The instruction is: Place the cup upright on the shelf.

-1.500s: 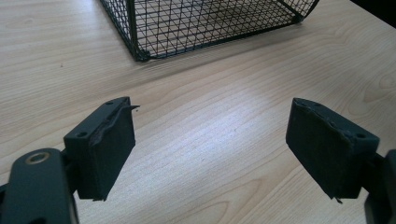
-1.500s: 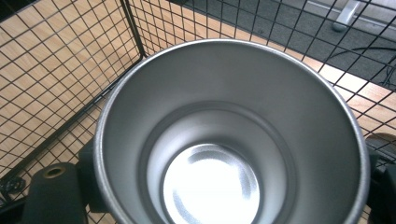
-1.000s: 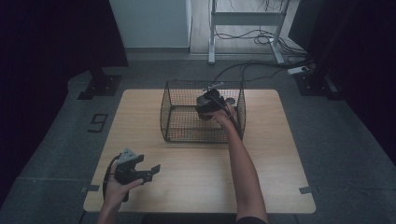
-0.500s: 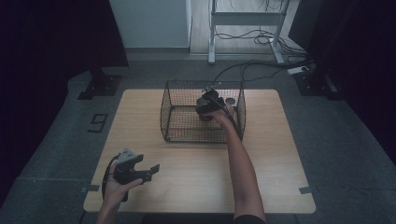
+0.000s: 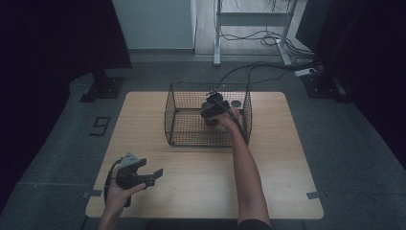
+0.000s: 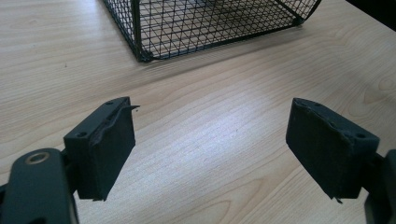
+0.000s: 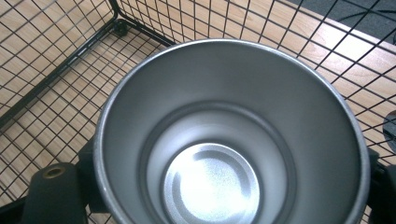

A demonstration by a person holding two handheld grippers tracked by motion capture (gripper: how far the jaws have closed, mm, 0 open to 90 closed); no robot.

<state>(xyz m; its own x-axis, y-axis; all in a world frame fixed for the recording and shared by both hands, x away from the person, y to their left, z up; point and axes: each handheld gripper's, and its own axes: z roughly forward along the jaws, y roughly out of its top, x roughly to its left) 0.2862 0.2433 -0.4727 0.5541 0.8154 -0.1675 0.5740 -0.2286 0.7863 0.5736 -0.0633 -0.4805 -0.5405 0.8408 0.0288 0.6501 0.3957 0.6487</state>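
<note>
A steel cup (image 7: 224, 140), open end toward the camera and empty, sits between the jaws of my right gripper (image 7: 229, 186), which is shut on its sides. In the high view that right gripper (image 5: 210, 112) is held inside the black wire basket (image 5: 182, 120), near its right half, above the mesh floor (image 7: 56, 60). My left gripper (image 5: 155, 175) rests low over the table's front left, well short of the basket. Its two pads stand wide apart in the left gripper view (image 6: 210, 140), with only bare wood between them.
The basket stands at the back middle of the wooden table (image 5: 277, 182), and its near corner (image 6: 142, 56) lies ahead of the left gripper. A small dark round thing (image 5: 235, 103) lies by the basket's far right corner. Cables run across the floor behind.
</note>
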